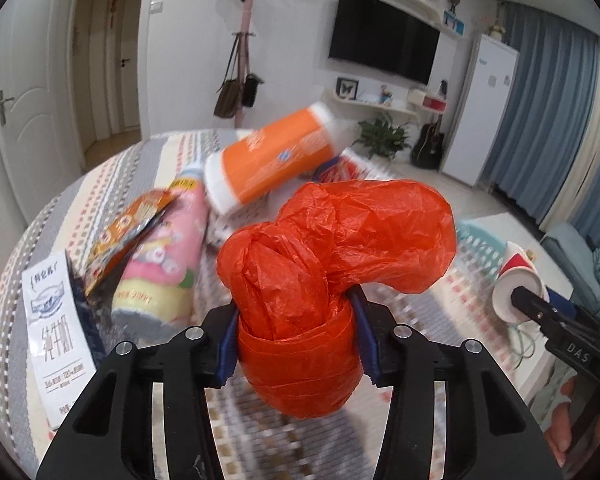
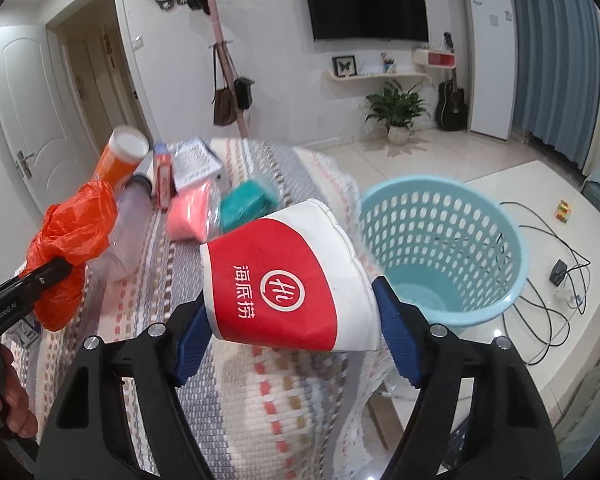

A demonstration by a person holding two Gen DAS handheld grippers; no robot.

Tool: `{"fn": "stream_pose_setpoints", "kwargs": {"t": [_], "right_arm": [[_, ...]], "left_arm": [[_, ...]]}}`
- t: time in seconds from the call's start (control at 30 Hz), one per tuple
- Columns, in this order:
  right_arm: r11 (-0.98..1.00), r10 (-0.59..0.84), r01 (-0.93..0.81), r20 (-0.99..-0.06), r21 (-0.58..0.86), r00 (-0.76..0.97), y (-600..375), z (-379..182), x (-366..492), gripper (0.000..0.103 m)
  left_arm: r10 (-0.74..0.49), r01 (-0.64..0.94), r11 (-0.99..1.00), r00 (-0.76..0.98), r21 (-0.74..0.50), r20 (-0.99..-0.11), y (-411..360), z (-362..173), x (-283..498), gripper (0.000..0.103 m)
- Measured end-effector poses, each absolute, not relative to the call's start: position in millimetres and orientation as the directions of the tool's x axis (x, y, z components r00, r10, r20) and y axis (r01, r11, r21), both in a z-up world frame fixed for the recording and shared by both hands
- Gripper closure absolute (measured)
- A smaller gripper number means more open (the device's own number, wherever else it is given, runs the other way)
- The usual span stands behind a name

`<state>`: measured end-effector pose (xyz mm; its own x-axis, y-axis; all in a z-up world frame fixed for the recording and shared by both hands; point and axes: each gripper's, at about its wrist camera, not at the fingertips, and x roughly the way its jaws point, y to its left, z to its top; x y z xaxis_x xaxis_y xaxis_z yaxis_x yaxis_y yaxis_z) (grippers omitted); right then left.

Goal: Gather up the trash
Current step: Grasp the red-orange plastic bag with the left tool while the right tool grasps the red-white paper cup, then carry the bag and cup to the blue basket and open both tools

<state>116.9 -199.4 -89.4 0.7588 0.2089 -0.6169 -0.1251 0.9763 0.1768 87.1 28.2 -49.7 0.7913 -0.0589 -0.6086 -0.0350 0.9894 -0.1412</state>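
Left claw [image 1: 296, 344] clenched on a crumpled orange plastic bag [image 1: 340, 248], its loose end ballooning above the pads. Right claw [image 2: 296, 344] grasped a red-and-white paper cup [image 2: 288, 280] at the table's right edge, blue basket [image 2: 504, 224] just beyond. Risks: the squashed cup slipping sideways; the slick bag sliding free over the table [image 2: 236, 400].

surface: woven striped cloth [image 2: 260, 400] | on it: pink pack [image 2: 190, 216], teal pack [image 2: 246, 202]

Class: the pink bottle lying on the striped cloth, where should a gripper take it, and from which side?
Grip the pink bottle across its round middle, coming from above. It lies on its side, the snack wrapper overlaps its left flank, and its ends look too narrow or blocked.
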Motion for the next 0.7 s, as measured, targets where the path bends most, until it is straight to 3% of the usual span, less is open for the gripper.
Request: {"fn": "stream_pose_setpoints", "kwargs": {"t": [0.43,0.7], "right_arm": [[0.982,0.019,0.097,-0.588,0.164,0.809,-286.0,-72.8,146.3,0.032],[0.955,-0.099,0.257,-0.661,0.147,0.744,-341.2,-96.0,184.0,0.032]], "left_arm": [[-0.249,0.186,0.967,0.827,-0.172,-0.504,-55.7,-0.2,130.6,0.058],[-0.393,0.324,0.919,0.714,-0.225,-0.579,-129.8,-17.4,188.3,0.058]]}}
